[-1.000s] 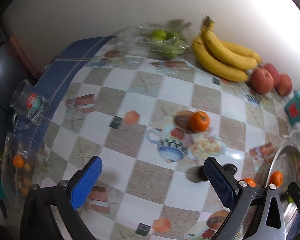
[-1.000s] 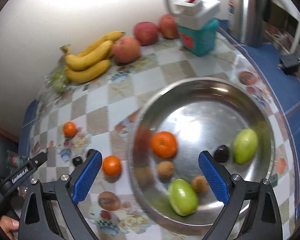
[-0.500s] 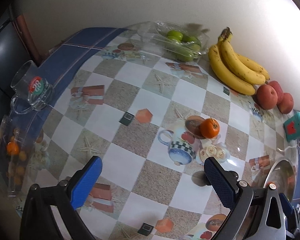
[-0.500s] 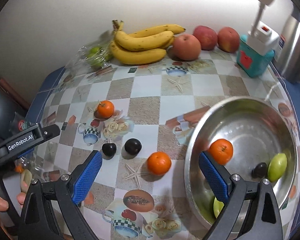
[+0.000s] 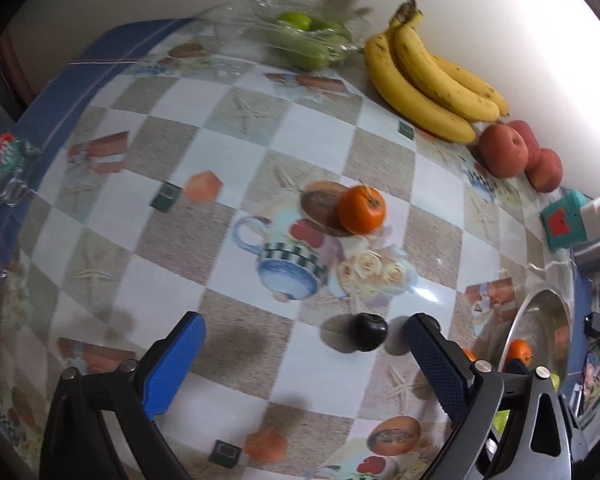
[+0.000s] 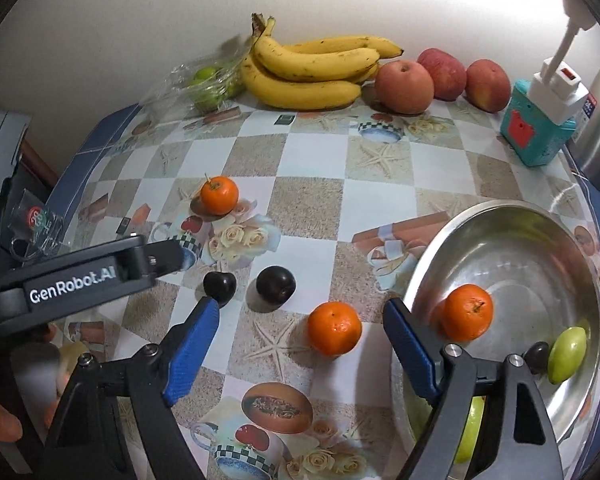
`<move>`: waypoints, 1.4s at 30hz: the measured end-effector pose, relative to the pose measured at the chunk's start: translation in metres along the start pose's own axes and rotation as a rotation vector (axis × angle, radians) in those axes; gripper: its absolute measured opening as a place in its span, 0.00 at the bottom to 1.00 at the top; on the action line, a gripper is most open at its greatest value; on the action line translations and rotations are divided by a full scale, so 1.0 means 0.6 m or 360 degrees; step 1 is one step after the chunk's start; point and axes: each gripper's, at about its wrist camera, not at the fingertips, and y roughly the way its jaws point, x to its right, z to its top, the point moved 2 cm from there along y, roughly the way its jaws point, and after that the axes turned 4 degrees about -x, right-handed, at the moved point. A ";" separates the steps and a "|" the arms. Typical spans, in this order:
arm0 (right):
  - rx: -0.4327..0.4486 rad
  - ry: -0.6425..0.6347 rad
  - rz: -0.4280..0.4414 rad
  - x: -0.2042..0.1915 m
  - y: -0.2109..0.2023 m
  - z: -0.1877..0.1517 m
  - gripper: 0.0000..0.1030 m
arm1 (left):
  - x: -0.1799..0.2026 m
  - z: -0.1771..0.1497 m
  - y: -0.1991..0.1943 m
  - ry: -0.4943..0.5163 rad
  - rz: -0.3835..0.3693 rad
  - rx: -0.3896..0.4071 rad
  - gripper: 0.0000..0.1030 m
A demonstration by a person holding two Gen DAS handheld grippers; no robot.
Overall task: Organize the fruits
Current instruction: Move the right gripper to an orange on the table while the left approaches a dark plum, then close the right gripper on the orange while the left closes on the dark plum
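The right tongs (image 6: 300, 336) stand wide with nothing between the blue pads, and a tangerine (image 6: 334, 328) sits on the counter (image 6: 312, 200) in the gap, touching neither pad. The left tongs (image 5: 304, 344) are wide as well and hold nothing; a dark plum (image 5: 367, 331) lies between their tips, nearer the right-hand pad (from the right wrist camera this arm shows as a black bar marked GenRobot.AI).

Taking the steel bowl (image 6: 512, 216) as the landmark: the tangerine in the right tongs lies just left of its rim. Further left of the bowl are two dark plums, one (image 6: 276, 284) free on the cloth and the other (image 6: 219, 283) by the right tongs' left pad. Beyond those, up and left of the bowl, a second tangerine (image 6: 219, 195) rests on the printed roses. Inside the bowl are a third tangerine (image 6: 467, 312), a green fruit (image 6: 567, 354) near the right wall, and a small dark fruit (image 6: 537, 356) touching it.

Behind the bowl, along the wall, lie a banana bunch (image 6: 312, 72), three red apples (image 6: 440, 76) and a bag of green fruit (image 6: 208, 84). A teal box (image 6: 536, 132) stands behind the bowl's far rim.
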 end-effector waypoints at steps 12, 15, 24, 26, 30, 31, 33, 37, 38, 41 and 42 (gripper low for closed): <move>-0.0074 0.0078 -0.0011 0.020 0.025 -0.004 0.50 | 0.043 -0.008 0.040 0.0127 -0.0075 -0.0084 0.72; -0.0076 0.0077 -0.0024 0.020 0.026 -0.004 0.49 | 0.051 -0.010 0.047 0.0151 -0.0077 -0.0096 0.65; -0.0101 0.0089 -0.0050 0.025 0.036 -0.006 0.45 | 0.062 -0.014 0.060 0.0200 -0.0076 -0.0124 0.46; -0.0100 0.0096 -0.0052 0.027 0.037 -0.006 0.44 | 0.064 -0.014 0.064 0.0209 -0.0076 -0.0135 0.42; -0.0110 0.0097 -0.0066 0.028 0.042 -0.007 0.38 | 0.067 -0.013 0.068 0.0222 -0.0083 -0.0145 0.35; -0.0110 0.0096 -0.0070 0.028 0.042 -0.007 0.38 | 0.068 -0.012 0.068 0.0228 -0.0081 -0.0144 0.33; -0.0110 0.0096 -0.0072 0.028 0.042 -0.007 0.38 | 0.069 -0.011 0.067 0.0235 -0.0078 -0.0142 0.31; -0.0110 0.0090 -0.0080 0.028 0.043 -0.007 0.38 | 0.072 -0.012 0.066 0.0247 -0.0064 -0.0132 0.28; -0.0110 0.0088 -0.0084 0.027 0.043 -0.007 0.38 | 0.072 -0.012 0.066 0.0245 -0.0064 -0.0132 0.28; -0.0112 0.0075 -0.0108 0.025 0.044 -0.008 0.36 | 0.073 -0.010 0.068 0.0237 -0.0067 -0.0133 0.28; -0.0113 0.0073 -0.0114 0.024 0.044 -0.008 0.36 | 0.072 -0.010 0.067 0.0235 -0.0067 -0.0133 0.28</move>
